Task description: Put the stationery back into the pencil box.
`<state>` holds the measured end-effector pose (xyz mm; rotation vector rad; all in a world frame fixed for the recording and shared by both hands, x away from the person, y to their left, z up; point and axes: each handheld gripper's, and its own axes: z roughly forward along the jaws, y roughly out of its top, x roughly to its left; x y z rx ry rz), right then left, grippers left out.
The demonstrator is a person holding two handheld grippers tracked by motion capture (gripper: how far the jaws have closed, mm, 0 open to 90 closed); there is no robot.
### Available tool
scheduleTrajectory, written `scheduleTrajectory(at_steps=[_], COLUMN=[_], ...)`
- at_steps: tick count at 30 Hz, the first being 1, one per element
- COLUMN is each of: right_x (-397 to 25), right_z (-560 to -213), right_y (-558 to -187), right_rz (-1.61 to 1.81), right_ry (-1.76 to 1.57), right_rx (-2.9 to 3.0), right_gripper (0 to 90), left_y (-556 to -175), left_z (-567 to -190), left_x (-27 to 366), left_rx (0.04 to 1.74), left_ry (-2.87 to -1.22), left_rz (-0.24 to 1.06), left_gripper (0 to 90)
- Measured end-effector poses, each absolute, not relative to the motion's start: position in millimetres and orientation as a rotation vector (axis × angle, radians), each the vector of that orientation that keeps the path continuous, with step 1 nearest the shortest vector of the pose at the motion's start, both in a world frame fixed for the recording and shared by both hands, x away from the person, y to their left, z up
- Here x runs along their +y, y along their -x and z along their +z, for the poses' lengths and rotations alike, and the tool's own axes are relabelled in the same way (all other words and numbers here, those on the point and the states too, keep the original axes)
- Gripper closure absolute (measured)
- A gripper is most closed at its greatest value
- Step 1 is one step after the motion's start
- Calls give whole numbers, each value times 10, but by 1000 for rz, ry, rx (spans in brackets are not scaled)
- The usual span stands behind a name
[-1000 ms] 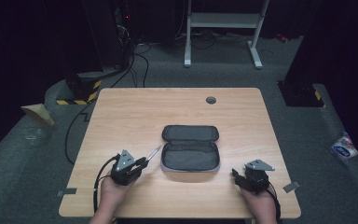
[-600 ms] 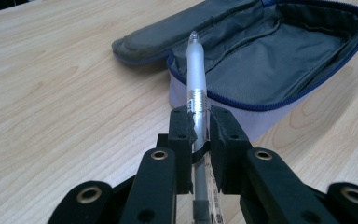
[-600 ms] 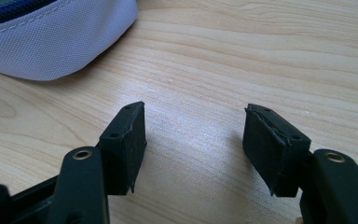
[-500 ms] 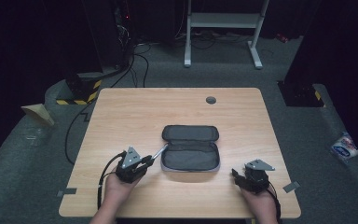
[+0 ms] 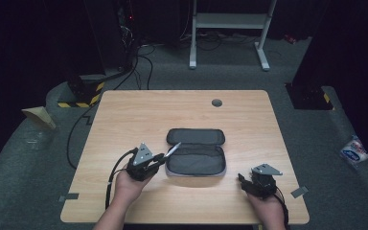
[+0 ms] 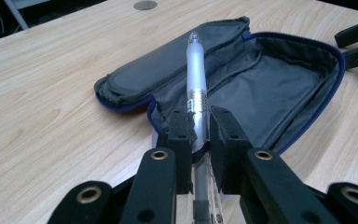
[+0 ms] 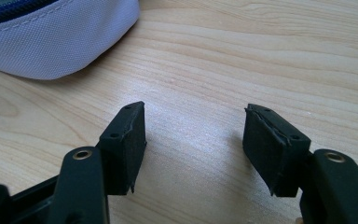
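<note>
A grey pencil case (image 5: 195, 151) lies unzipped and open flat at the middle of the wooden table (image 5: 124, 110); its dark lining (image 6: 265, 88) and blue zip edge face up. My left gripper (image 5: 159, 159) is shut on a frosted silver pen (image 6: 195, 70), whose tip reaches out over the case's left edge. That pen (image 5: 172, 150) slants up to the right in the high view. My right gripper (image 5: 242, 180) rests open near the table's front right, its pads (image 7: 129, 135) wide apart over bare wood. The case's pale outer corner (image 7: 56, 42) lies just beyond them.
A round cable grommet (image 5: 216, 102) sits near the table's far edge. Behind the table stand a white metal frame (image 5: 230, 24) and tangled cables (image 5: 139, 52) on the dark floor. A white packet (image 5: 353, 149) lies on the floor at the right.
My left gripper has carried the pen a little to the right, closer to the case's left edge. The right gripper has stayed in place.
</note>
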<state>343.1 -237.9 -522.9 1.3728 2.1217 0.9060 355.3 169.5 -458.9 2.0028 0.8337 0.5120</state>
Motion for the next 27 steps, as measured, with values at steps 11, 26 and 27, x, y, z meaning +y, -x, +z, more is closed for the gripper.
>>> scheduleTrajectory(at_steps=[11,26,27], right_x=[-2381,-2384,-2384], right_z=[-5229,-5229,-5229], right_y=[-3427,-3430,-3431], right_rz=[907,911,911], right_ry=[-1370,-1363,-1362], right_rx=[2125,2133,2134], right_gripper=[387,387,387], left_y=[-3681,-3846,-3856], left_z=[-4484,-4391,-4391], left_x=[1612,1310,1288], left_rx=[817,730,733], left_ry=[-2000,-2045,-2039], left_rz=[456,405,393], left_gripper=[791,792,792])
